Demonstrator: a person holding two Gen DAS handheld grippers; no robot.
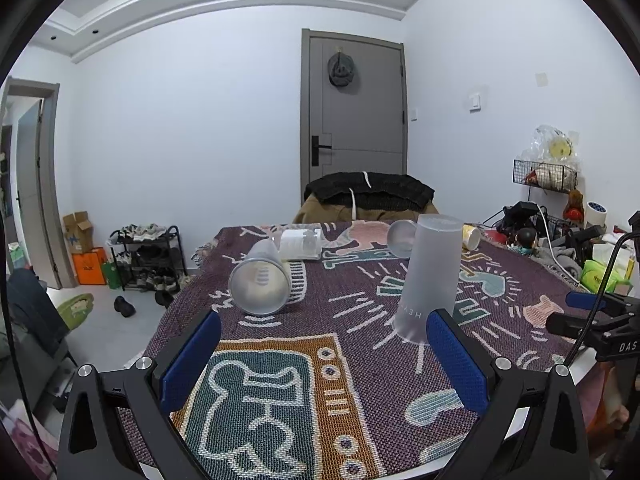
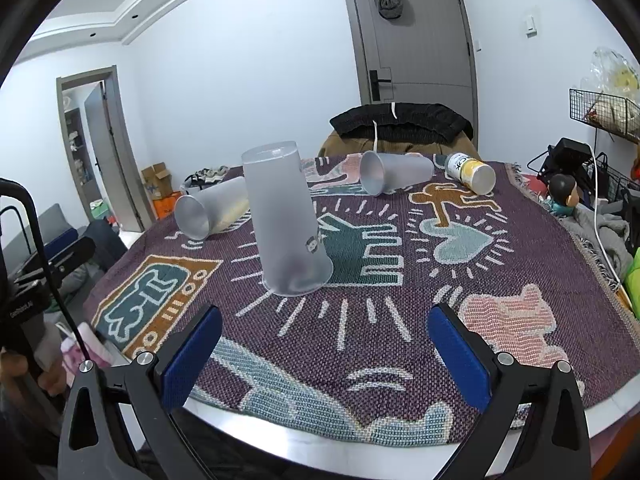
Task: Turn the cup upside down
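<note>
A tall frosted grey cup [image 2: 286, 220] stands upside down, mouth on the patterned cloth [image 2: 400, 320]; it also shows in the left wrist view [image 1: 430, 276]. Two more frosted cups lie on their sides: one at the left [image 2: 208, 210], [image 1: 262, 278], one at the back [image 2: 394, 172], [image 1: 402, 238]. My left gripper [image 1: 324, 326] is open and empty, just in front of and left of the standing cup. My right gripper [image 2: 326, 320] is open and empty, near the table's front edge, a little short of the standing cup.
A yellow and white can [image 2: 470, 172] lies at the back right. A clear jar [image 1: 300, 244] lies at the back left. A chair with dark clothes [image 2: 400, 124] stands behind the table. Cables, a doll head [image 2: 564, 192] and clutter fill the right side.
</note>
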